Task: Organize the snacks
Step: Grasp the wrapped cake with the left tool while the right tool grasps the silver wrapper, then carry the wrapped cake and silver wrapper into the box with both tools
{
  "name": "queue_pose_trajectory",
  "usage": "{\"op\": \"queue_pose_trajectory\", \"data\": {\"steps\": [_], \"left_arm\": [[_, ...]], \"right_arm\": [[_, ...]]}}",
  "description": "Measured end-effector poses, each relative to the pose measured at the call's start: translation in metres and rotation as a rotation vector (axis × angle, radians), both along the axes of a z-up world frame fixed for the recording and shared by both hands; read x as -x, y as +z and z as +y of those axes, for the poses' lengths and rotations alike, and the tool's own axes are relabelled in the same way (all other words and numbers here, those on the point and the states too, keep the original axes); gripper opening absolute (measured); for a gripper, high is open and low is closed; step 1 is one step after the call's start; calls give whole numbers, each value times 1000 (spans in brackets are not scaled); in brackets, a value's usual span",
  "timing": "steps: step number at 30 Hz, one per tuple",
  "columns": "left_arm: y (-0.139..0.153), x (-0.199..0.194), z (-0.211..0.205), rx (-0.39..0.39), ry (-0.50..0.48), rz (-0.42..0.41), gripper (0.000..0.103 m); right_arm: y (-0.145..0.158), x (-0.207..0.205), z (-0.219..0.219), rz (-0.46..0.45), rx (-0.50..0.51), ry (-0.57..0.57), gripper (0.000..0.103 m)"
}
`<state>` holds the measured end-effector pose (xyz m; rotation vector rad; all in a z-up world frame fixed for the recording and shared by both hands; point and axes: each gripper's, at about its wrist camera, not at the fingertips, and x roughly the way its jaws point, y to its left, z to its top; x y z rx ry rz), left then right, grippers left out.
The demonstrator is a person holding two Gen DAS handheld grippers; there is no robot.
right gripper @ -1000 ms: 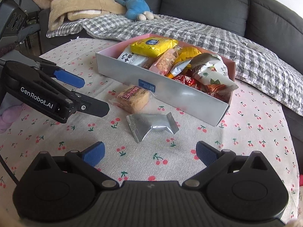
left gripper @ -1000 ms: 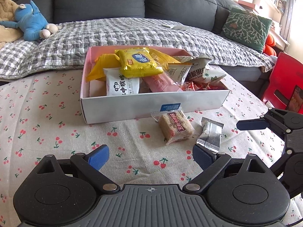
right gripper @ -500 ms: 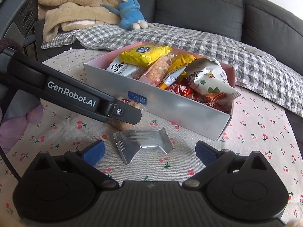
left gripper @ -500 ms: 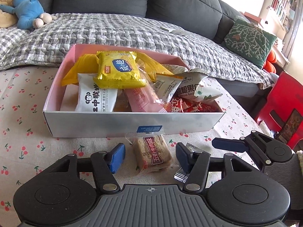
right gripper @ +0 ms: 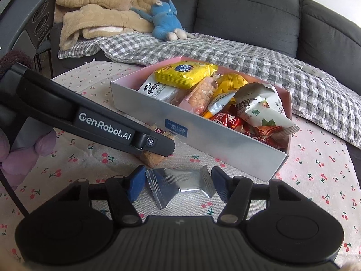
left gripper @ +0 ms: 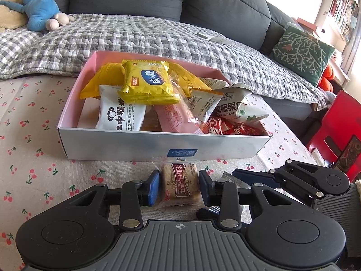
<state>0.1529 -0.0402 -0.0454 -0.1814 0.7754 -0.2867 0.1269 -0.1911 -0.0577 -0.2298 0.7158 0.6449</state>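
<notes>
A brown snack packet [left gripper: 180,183] with a red label lies on the cherry-print tablecloth, just in front of the box [left gripper: 158,146]. My left gripper [left gripper: 179,187] is closing on it, and both blue pads touch its sides. In the right wrist view a left finger [right gripper: 158,145] hides most of that packet [right gripper: 151,158]. A silver packet [right gripper: 180,183] lies to its right. My right gripper [right gripper: 178,184] is closing around it, its pads just at the packet's crimped ends. The box [right gripper: 225,144], pink inside, holds several snack packs.
A grey sofa with a checked quilt [left gripper: 158,36] lies behind the table. On it are a blue plush toy [left gripper: 42,11] and a green cushion [left gripper: 302,52]. A red chair [left gripper: 338,122] stands at the right. A person's hand [right gripper: 22,153] holds the left gripper.
Both pairs of jaws have narrowed from wide open. The left gripper moved forward and now brackets the brown packet. The right jaws came in to the silver packet's ends.
</notes>
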Motion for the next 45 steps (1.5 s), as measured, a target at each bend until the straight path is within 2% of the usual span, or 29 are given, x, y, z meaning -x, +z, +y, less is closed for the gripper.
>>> {"op": "queue_pose_trajectory", "data": {"steps": [1,4,9,15,23,30,36,42,45], "left_arm": [[0,1,1,-5,2,-1,34],[1,3,4,-16,14,1,34],[3,7,14,-25,40,8,34],[5,13,26,-24,62,12,33],[7,21,39,-37,72,14,33],[6,31,52,-15,90,33,33],[4,37,57,-1,116,35,33],[-2,42,48,-55,123,40,34],[-1,44,43,-96,116,33,34]], "right_arm": [[1,1,1,-3,5,12,46],[2,4,6,-15,27,33,40],[4,5,8,-19,42,40,36],[9,1,6,3,12,15,30],[11,-2,0,48,-21,-17,30],[19,-10,-12,113,-96,-90,22],[12,-10,-18,138,-81,-130,27],[14,-8,-16,121,-52,-121,25],[17,-9,-16,122,-50,-133,21]]}}
